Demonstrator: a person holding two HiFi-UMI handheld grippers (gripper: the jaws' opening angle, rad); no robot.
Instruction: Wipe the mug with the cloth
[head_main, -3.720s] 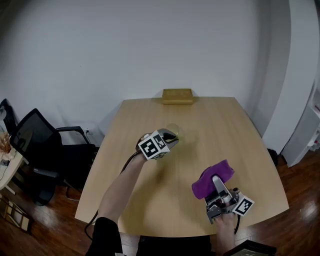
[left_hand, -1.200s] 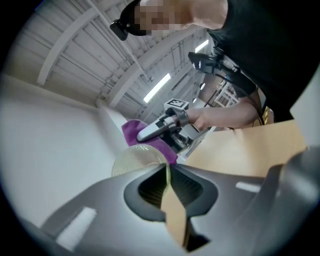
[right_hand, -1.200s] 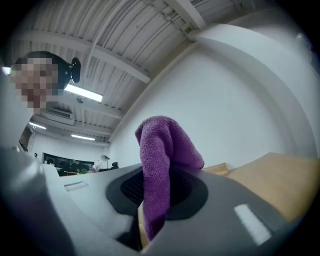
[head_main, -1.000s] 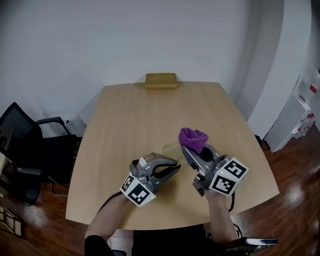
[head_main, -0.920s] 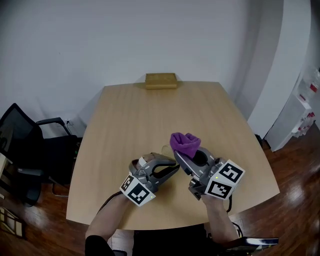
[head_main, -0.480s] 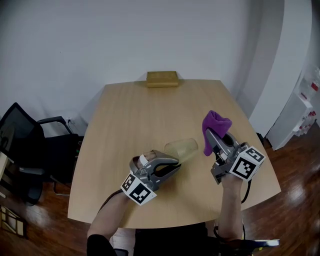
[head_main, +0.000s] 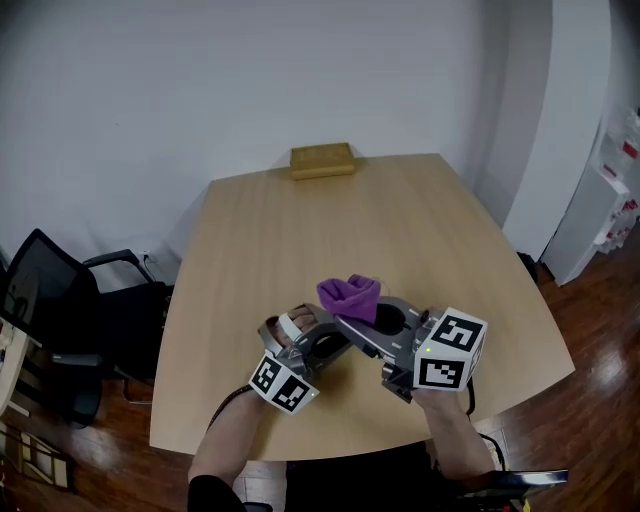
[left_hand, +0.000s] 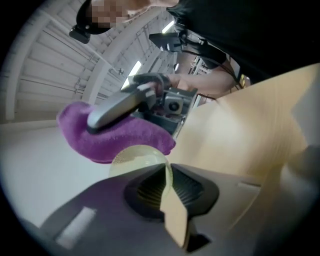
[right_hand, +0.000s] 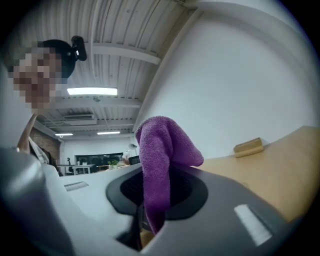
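A pale, see-through mug (left_hand: 136, 159) lies tipped with its thin wall between the jaws of my left gripper (left_hand: 167, 176). Those jaws have just been opening a little, with the mug's wall still pinched between the pads. My right gripper (right_hand: 150, 192) is shut on a purple cloth (right_hand: 162, 150), which bunches up past its tips. In the left gripper view the cloth (left_hand: 107, 135) rests against the mug's top. In the head view the cloth (head_main: 348, 293) and the right gripper (head_main: 352, 316) cover the mug, beside the left gripper (head_main: 338, 338).
The wooden table (head_main: 300, 220) carries a tan box (head_main: 322, 160) at its far edge, which the right gripper view also shows as a small box (right_hand: 248, 146). A black office chair (head_main: 60, 300) stands to the left and white furniture (head_main: 600, 200) to the right.
The right gripper swung right with the cloth, then came back left and now holds it over the mug. The left gripper sank slightly and rolled, still holding the mug.
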